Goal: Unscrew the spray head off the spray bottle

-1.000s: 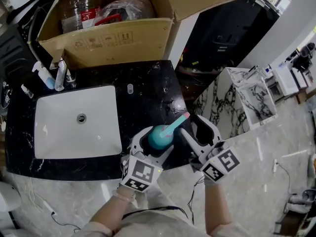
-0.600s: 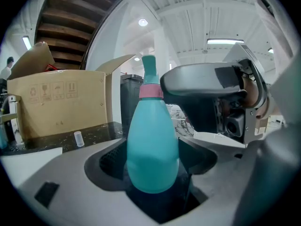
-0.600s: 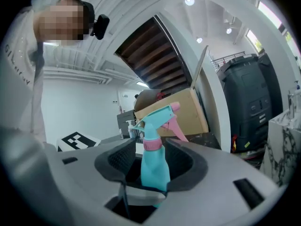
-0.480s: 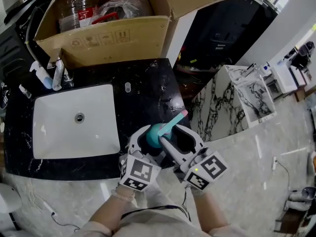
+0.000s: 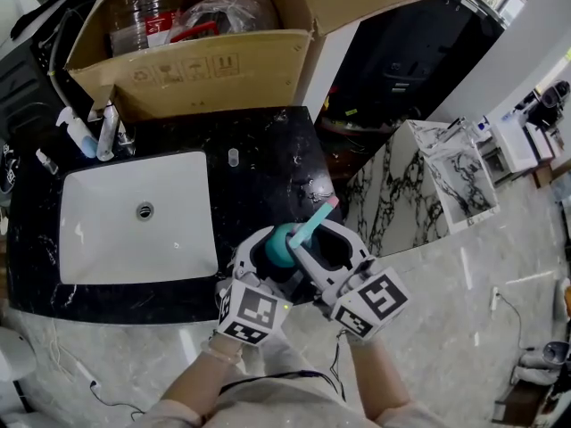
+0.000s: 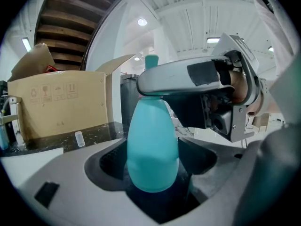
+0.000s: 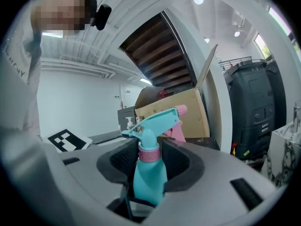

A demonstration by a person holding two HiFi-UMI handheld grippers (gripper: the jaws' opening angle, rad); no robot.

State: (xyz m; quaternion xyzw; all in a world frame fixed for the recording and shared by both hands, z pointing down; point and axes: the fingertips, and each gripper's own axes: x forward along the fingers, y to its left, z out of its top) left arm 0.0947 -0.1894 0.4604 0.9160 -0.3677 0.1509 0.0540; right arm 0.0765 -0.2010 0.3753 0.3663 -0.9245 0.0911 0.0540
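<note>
By the counter (image 5: 268, 150), left gripper (image 6: 153, 161) clamps the half-hidden spray bottle (image 6: 153, 135), right gripper (image 7: 150, 157) pinches its spray head (image 7: 157, 121).

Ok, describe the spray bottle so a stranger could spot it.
Find the black counter with the white sink, then its front right corner. There the left gripper and right gripper grip a teal spray bottle; the bottles behind the sink lack its pink collar and nozzle.

Open cardboard box (image 5: 178, 69) behind white sink (image 5: 107, 239), black marble counter (image 5: 268, 159), small vial (image 5: 233, 157)
</note>
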